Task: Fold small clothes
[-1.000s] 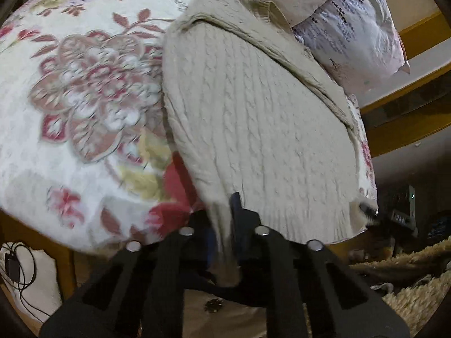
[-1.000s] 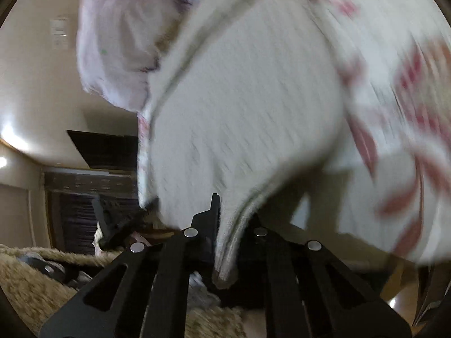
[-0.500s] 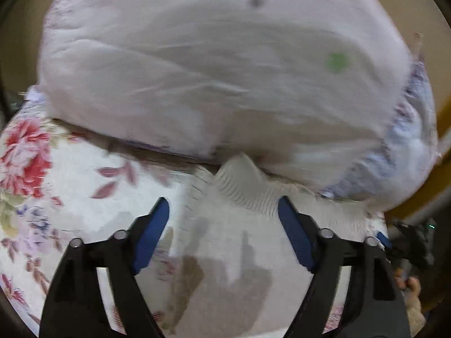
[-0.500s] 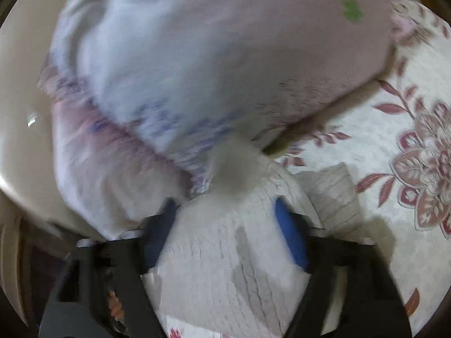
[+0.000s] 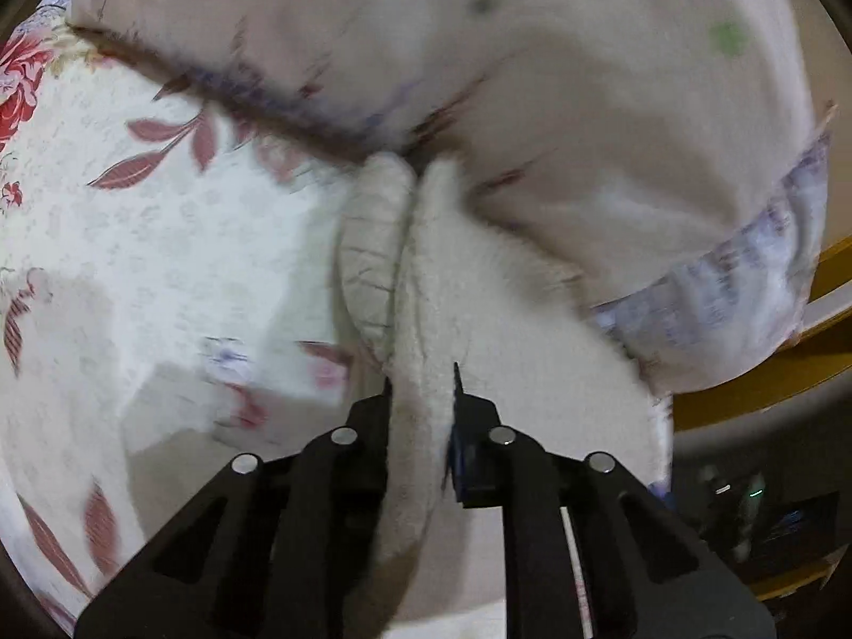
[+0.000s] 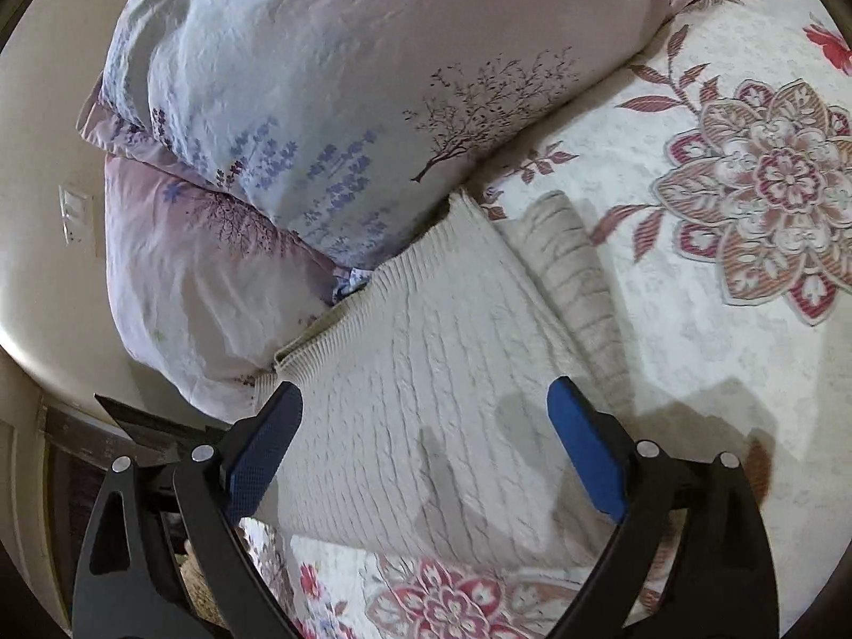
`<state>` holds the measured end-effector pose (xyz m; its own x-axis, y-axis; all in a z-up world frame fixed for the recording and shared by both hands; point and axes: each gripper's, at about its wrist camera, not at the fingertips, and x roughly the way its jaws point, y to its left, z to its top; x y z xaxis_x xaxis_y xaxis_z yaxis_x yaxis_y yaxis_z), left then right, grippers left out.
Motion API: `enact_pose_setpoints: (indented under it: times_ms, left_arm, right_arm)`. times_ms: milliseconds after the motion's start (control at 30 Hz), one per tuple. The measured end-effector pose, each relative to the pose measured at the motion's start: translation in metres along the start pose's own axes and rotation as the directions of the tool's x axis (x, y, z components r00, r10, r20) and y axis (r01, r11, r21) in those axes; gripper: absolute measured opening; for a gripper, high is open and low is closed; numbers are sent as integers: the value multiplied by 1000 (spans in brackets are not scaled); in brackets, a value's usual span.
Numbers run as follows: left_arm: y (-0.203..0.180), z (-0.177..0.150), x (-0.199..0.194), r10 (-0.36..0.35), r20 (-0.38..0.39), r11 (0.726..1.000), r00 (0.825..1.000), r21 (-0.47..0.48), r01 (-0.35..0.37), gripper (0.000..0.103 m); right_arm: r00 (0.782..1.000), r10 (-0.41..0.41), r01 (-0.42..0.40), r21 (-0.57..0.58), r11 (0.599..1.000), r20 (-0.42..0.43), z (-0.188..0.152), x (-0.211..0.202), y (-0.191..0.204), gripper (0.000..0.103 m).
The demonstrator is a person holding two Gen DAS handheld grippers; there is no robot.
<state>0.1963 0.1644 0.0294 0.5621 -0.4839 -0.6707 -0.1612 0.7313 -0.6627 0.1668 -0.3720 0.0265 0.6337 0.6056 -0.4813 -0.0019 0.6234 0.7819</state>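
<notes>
- Left wrist view: the left tongs (image 5: pixel 420 388) point forward and down toward the pillows, their jaws pinched narrow on a fold of the cream knit sweater (image 5: pixel 426 277).
- The gripped fold rises from between the jaws and runs ahead to the pale pillow (image 5: pixel 532 80); the view is motion-blurred.
- The sweater lies on the floral bedspread (image 5: pixel 160 223), its far end touching the pillow.
- Right wrist view: the right tongs (image 6: pixel 423 442) hover over the sweater (image 6: pixel 415 373), jaws spread wide with nothing between the blue pads (image 6: pixel 583 452).
- The sweater lies folded on the bedspread (image 6: pixel 719 293), its ribbed edge against the lavender-print pillow (image 6: pixel 319 80).
</notes>
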Motion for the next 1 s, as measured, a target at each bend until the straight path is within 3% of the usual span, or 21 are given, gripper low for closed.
enact_pose_setpoints:
  times_ms: [100,200,233,300,333,367,433,467,500,533,600,633,667,767,867,933,1000]
  left_arm:
    - [-53,-9,-15,-142,34,989,989,45,141,12]
    - [-137,-29,1,-295,-26,944,955,148,295,12]
    - [-153,-34,11,-316,-49,935,948,156,320,12]
    - [-209,-60,59,-361,-150,906,920,177,384,15]
    - [-227,-70,82,-375,-222,894,900,172,414,22]
    - [-238,-80,102,-389,-298,886,872,139,443,25]
    - [-244,-93,115,-435,-348,871,830,71,486,29]
    - [-242,-93,109,-444,-324,865,835,88,494,44]
    - [-236,-90,100,-431,-292,871,854,114,478,55]
    - [-224,-82,83,-380,-205,896,902,159,414,71]
    - [-199,-68,62,-262,-95,938,960,209,277,75]
    - [-191,-63,59,-210,-76,951,975,217,222,77]
    - [-175,-58,58,-86,-65,968,994,233,99,77]
    - [-144,-59,62,20,-105,979,994,203,1,77]
    - [-116,-67,56,23,-115,987,993,160,-5,77]
    - [-114,-68,56,22,-121,986,992,165,-2,77]
    - [-113,-68,54,23,-129,983,991,182,1,77]
  right_arm:
    - [999,-18,18,-14,1000,26,8,-21,-7,95]
    - [997,-32,33,-12,999,64,20,-42,-17,95]
    - [997,-35,36,-6,999,73,24,-48,-21,95]
    - [996,-37,36,9,999,86,32,-56,-29,95]
    - [996,-35,34,15,999,83,37,-57,-33,95]
    - [997,-33,32,26,999,74,40,-57,-36,95]
    - [999,-14,12,55,998,39,48,-54,-46,95]
    - [1000,-4,2,61,998,24,50,-52,-48,95]
    - [1000,7,-7,69,998,2,52,-48,-51,96]
    - [1000,17,-15,70,997,-20,54,-43,-52,98]
    - [997,33,-28,69,997,-73,57,-28,-52,98]
    - [994,37,-30,64,997,-100,58,-19,-51,98]
    - [992,33,-27,59,998,-118,59,-12,-49,98]
    - [995,9,-12,-28,1000,-98,55,-3,-24,88]
    - [995,44,-55,-132,990,-89,46,-4,2,81]
    - [988,18,-47,-182,982,-155,38,9,13,67]
    - [981,-37,-2,-200,980,-191,30,17,14,63]
